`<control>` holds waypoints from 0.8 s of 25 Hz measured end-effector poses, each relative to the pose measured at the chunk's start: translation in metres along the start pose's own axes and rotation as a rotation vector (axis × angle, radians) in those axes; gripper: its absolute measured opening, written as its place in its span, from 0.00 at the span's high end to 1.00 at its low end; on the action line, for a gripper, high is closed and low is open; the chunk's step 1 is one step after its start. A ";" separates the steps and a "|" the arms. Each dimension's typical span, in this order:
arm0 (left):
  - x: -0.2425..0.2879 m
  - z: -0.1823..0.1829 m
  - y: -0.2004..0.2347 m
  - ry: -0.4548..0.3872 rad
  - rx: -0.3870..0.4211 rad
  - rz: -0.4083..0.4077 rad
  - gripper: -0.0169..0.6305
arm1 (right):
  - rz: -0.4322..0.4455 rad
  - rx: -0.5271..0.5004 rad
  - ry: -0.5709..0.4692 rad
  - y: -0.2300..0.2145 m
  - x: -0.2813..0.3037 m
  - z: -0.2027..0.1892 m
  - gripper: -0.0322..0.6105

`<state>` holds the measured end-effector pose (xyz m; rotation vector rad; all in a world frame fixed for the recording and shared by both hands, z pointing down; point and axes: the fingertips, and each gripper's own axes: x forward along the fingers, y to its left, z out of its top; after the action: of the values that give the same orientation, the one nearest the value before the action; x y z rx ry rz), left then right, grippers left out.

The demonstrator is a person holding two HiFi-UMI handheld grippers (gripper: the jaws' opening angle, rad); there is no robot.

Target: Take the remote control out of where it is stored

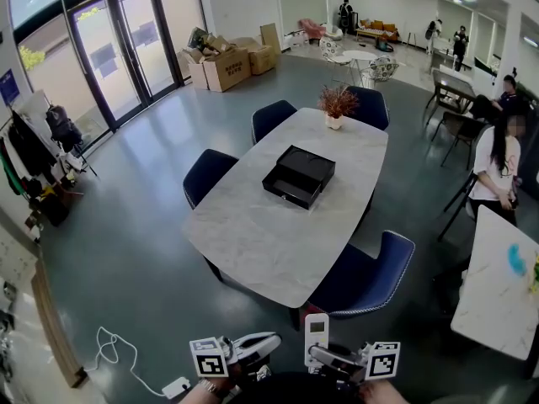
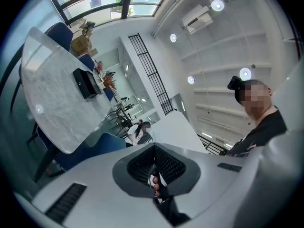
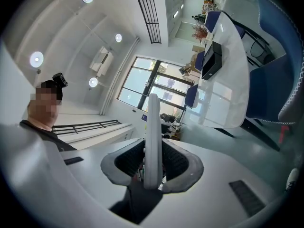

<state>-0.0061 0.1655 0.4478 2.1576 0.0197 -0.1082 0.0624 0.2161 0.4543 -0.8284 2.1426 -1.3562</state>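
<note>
One white remote control (image 3: 153, 127) stands upright, clenched in the fingers of our right gripper (image 3: 153, 167), already out of the far black drawer box (image 1: 298, 175) on the bench (image 1: 253, 234). Our left gripper (image 2: 154, 167) is clenched on nothing. We should squeeze steadily.

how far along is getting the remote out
Done, by the look of it: the remote is clamped in the right tool, away from the black box that sits with its drawer pulled out on the table. In hand: only holding the remote. The left tool is shut and empty. Left: nothing of the take-out itself, though the drawer is open if it needs shutting.
</note>
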 end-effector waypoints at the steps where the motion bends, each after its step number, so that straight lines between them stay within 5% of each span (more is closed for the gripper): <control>1: 0.001 0.000 0.000 0.002 0.001 0.000 0.96 | 0.002 -0.001 -0.001 0.000 0.000 0.000 0.77; 20: 0.004 0.002 0.001 0.014 0.007 -0.007 0.96 | 0.004 -0.009 -0.008 0.000 0.000 0.004 0.77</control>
<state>-0.0019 0.1633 0.4472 2.1659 0.0350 -0.0976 0.0649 0.2131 0.4530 -0.8305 2.1448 -1.3405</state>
